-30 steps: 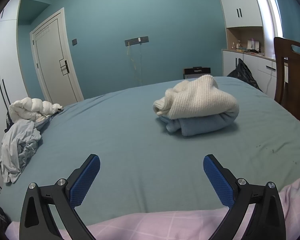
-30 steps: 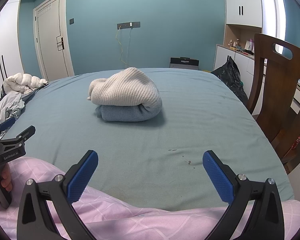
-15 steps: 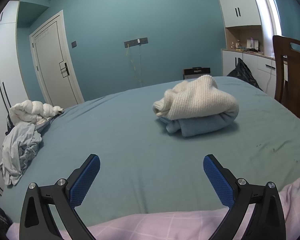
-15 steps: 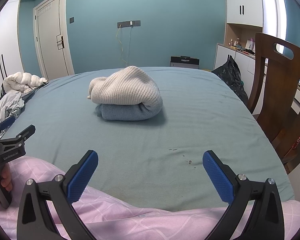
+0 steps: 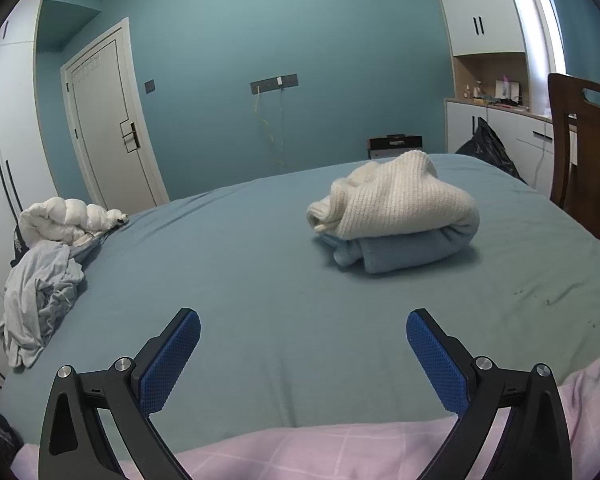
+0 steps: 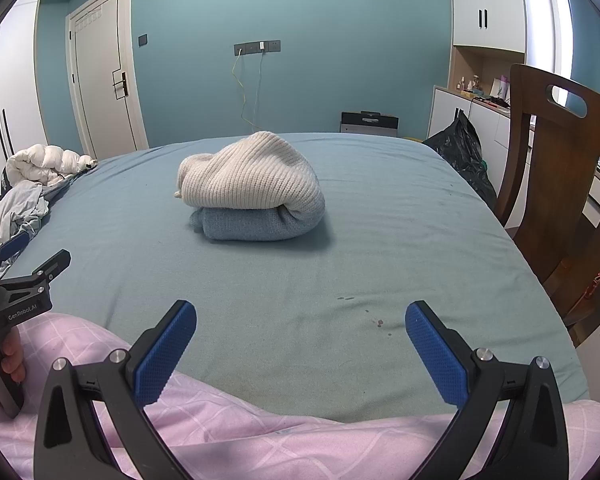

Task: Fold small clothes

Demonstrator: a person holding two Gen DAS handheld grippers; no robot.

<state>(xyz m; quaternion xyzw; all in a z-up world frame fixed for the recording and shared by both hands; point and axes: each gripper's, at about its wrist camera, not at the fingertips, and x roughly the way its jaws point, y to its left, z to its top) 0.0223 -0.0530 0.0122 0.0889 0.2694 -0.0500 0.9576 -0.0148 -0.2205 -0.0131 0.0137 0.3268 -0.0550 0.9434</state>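
Almost nothing is changing from the earlier frames: both grippers are staying low over the near edge of the bed, and only the left wrist view is tipping slightly, so the folded bundle is sitting a touch lower in it than a second ago

The left gripper (image 5: 303, 354) is hovering with its blue-padded fingers spread wide, nothing between them. The right gripper (image 6: 301, 346) is matching it, fingers wide apart and gripping nothing. In the right wrist view the left gripper is also showing at the left edge, held by a hand (image 6: 2, 368) resting on the pink checked cover (image 6: 260, 444) that is lying along the near edge of the bed (image 6: 380, 248).

The folded sweater (image 6: 252, 182), cream on top and pale blue beneath, is sitting as a rolled bundle in the middle of the teal sheet, well apart from both grippers and ahead of them. In the left wrist view the folded sweater (image 5: 396, 208) is lying ahead and to the right of the fingers.

Unfolded clothes (image 5: 40, 292), a grey-blue crumpled pile with a white puffy garment (image 5: 64, 220) just behind it, are lying at the bed's far left edge. A wooden chair (image 6: 560, 184) is standing beside the right edge of the bed
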